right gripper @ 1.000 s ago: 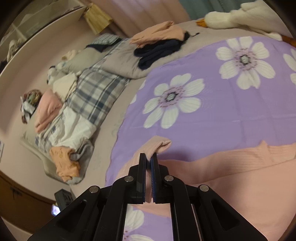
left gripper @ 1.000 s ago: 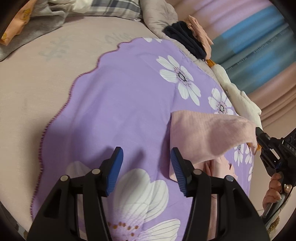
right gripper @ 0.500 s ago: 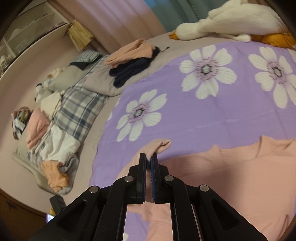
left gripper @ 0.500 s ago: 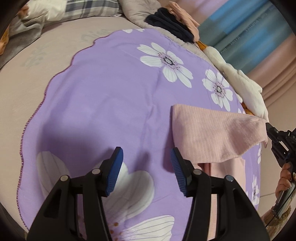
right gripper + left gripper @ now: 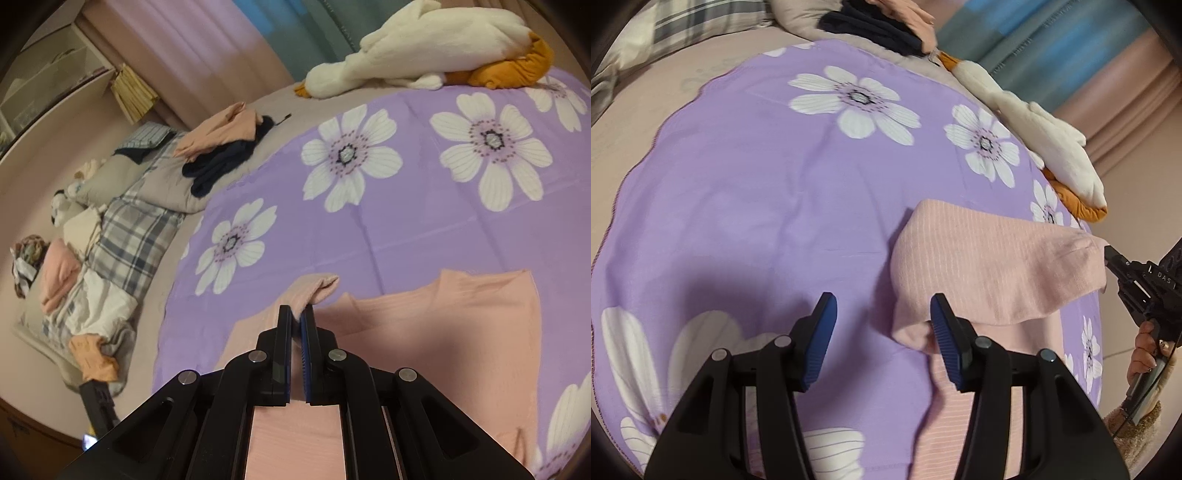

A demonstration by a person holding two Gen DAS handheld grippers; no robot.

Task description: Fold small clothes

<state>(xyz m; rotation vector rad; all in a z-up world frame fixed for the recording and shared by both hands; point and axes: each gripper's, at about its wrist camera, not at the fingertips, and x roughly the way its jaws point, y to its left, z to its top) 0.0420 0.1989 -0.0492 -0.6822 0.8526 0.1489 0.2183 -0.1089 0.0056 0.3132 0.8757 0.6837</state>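
Two handheld grippers work over a bed w/ a purple floral sheet [image 5: 757, 192]. Largest to smallest from that sheet: along its far edge lies a white plush duck [image 5: 413, 51]; beyond its far corner, a peach & navy clothes pile [image 5: 221, 147] on a grey quilt. On the sheet's near right part lies a small pink ribbed garment [image 5: 990, 273], part folded over itself. Right gripper [image 5: 300, 317] fingers are clenched on the garment's edge, lifting it. Left gripper [image 5: 882, 332] fingers are released, half apart above the sheet, nothing between them; the right finger sits just beside the garment's fold.
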